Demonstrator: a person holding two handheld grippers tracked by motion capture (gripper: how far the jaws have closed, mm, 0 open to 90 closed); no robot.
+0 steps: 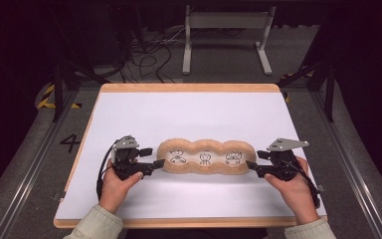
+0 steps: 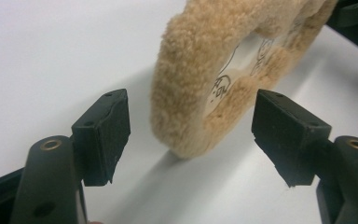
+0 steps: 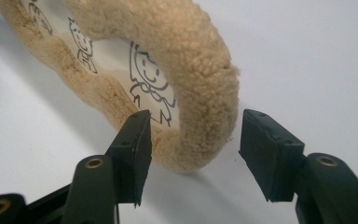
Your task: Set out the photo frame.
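i start nearest to me: two pale sleeves come in from the bottom of the high view, each hand wrapped around a tool. my left gripper (image 1: pixel 153 157) sits at the left end of the plush strip (image 1: pixel 206 156), and my right gripper (image 1: pixel 254 161) sits at the right end, the two facing each other across it. both have their jaws spread wide with nothing between the pads yet. in the left gripper view the fuzzy tan rim (image 2: pixel 193 88) curves down between the two black pads (image 2: pixel 107 133) without touching either one; in the right gripper view the rounded end of the strip (image 3: pixel 200 88) sits the same way, the near pad (image 3: pixel 135 151) just beside the fleece, and the far pad apart from it.

the strip lies flat on the white table (image 1: pixel 189 112), near the front middle, a long lobed piece with a fleece border and three small line drawings on its pale centre.

i judge this as the approach before a two-ended grasp. next i need each gripper eased a little further in so the thick rim is well inside the pads, then both closed together; the soft pile will squash, so i want a deep bite.

beyond the table edge i see floor, loose cables and a grey stand (image 1: pixel 226 37).
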